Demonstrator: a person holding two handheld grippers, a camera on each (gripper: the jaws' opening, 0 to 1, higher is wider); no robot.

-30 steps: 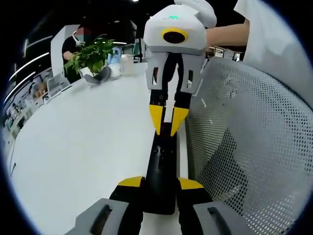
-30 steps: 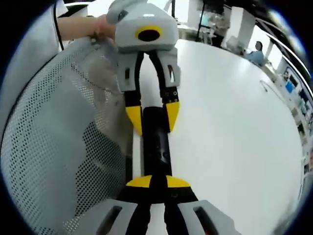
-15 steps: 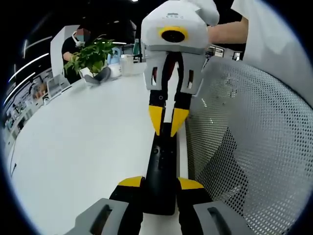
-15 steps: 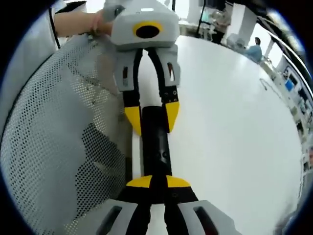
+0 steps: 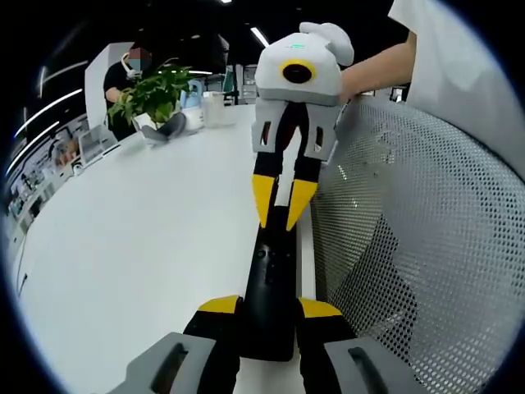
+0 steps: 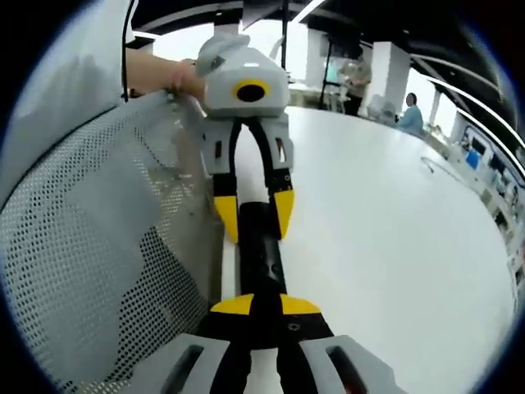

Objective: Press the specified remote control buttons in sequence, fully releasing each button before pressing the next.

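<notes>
A long black remote (image 5: pixel 271 279) lies lengthwise at the edge of a white table (image 5: pixel 139 238). My left gripper (image 5: pixel 269 308) is shut on its near end, one yellow fingertip (image 5: pixel 220 305) on each side. My right gripper (image 5: pixel 280 215) comes down from above, shut, its yellow tips together on the remote's far end. In the right gripper view my right gripper (image 6: pixel 267 305) is shut, tips together over the remote (image 6: pixel 258 254). Beyond it my left gripper (image 6: pixel 254 217) clamps the remote's sides. I cannot tell whether a button is pressed down.
A white mesh chair back (image 5: pixel 410 230) stands right beside the remote, also seen as the mesh chair back (image 6: pixel 98 246). A potted plant (image 5: pixel 152 98) and small containers sit at the table's far end. People sit in the background, and a person's arm (image 5: pixel 377 66) holds the right gripper.
The right gripper's body has tilted back and away from the left gripper, while its tips stay at the remote's far end. The left gripper's hold on the remote is unchanged.
</notes>
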